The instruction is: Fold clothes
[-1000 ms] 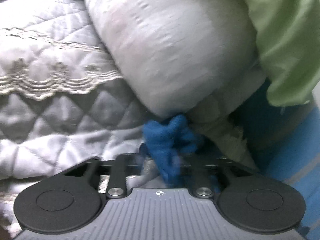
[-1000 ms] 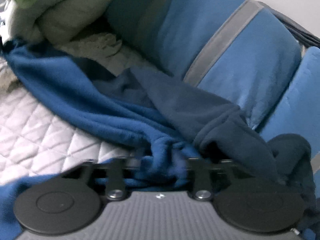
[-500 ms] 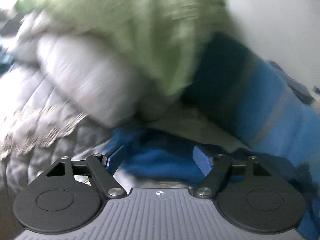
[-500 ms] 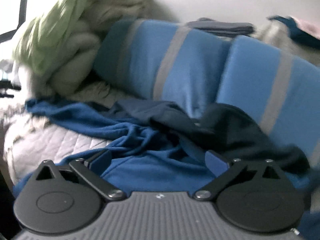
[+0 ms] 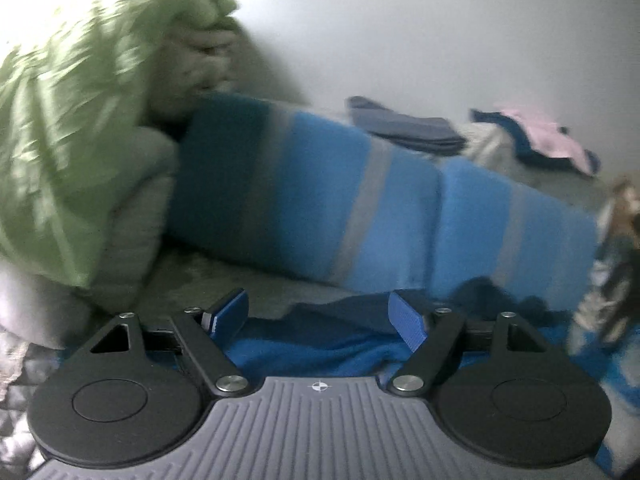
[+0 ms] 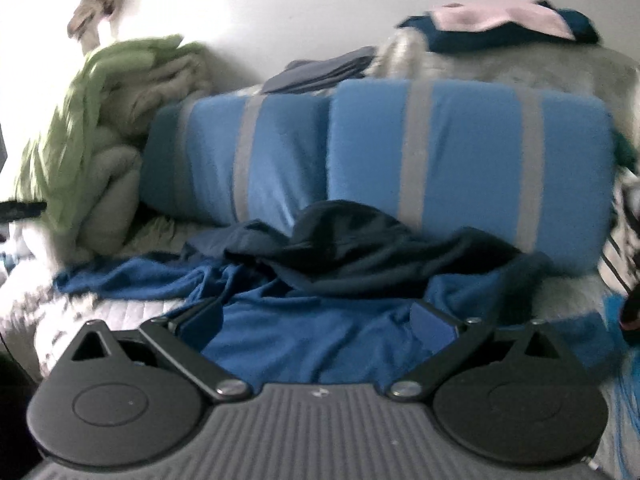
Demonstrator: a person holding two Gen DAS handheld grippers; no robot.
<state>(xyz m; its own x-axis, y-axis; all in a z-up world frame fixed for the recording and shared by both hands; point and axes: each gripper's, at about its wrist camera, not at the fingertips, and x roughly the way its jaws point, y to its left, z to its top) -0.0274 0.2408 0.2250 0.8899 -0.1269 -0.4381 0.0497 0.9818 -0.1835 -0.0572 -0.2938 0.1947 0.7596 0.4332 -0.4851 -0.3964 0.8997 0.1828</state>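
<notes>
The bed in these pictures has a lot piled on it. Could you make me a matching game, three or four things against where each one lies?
Things:
1. blue fleece garment
2. green blanket
3. striped blue cushions
4. pink cloth

Places:
A. heaped at the left end
B. far back, on a dark folded item
C. spread flat nearest the grippers
D. standing in a row behind the dark clothes

Pairs: 1-C, 2-A, 3-D, 4-B
</notes>
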